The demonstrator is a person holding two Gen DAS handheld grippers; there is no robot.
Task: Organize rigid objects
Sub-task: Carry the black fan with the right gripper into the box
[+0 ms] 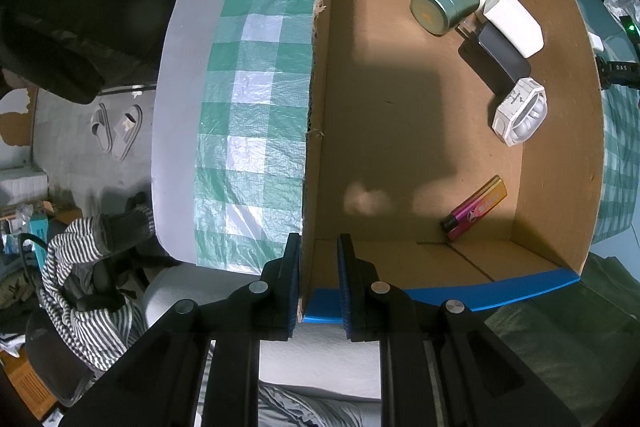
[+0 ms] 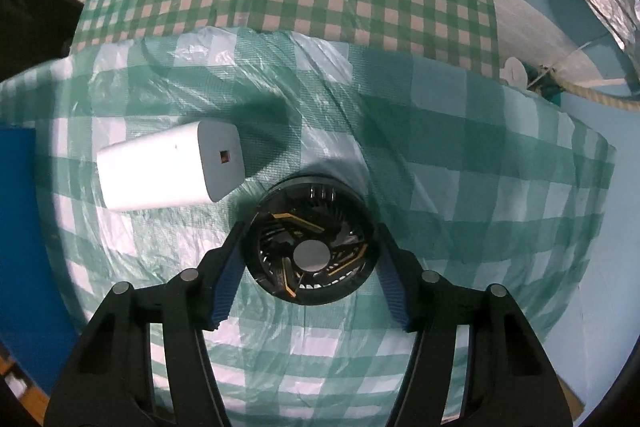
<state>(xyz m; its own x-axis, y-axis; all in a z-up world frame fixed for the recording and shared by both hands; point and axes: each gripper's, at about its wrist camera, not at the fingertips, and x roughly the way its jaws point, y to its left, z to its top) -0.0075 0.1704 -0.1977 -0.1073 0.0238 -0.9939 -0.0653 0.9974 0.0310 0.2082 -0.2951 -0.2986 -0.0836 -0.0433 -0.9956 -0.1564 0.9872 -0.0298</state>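
Observation:
My left gripper [image 1: 318, 247] is shut on the left wall of an open cardboard box [image 1: 316, 75], one finger inside and one outside. In the box lie a green tin [image 1: 446, 5], a white block [image 1: 514, 21], a black case [image 1: 500, 57], a white octagonal pack [image 1: 520, 111] and a pink-orange lighter [image 1: 476, 207]. My right gripper [image 2: 311, 231] points down over a round black fan [image 2: 312, 239] on the checked cloth. The fan sits between the blue pads [image 2: 228, 279], which stand very close to its rim with a thin gap. A white charger [image 2: 168, 167] lies just left of the fan.
The box's blue-taped rim [image 1: 500, 285] faces me, and a blue edge [image 2: 16, 227] shows at the left of the right wrist view. The green-checked plastic cloth [image 2: 480, 167] covers a round table. Beyond the table edge are a chair with striped cloth [image 1: 80, 267] and slippers [image 1: 116, 131] on the floor.

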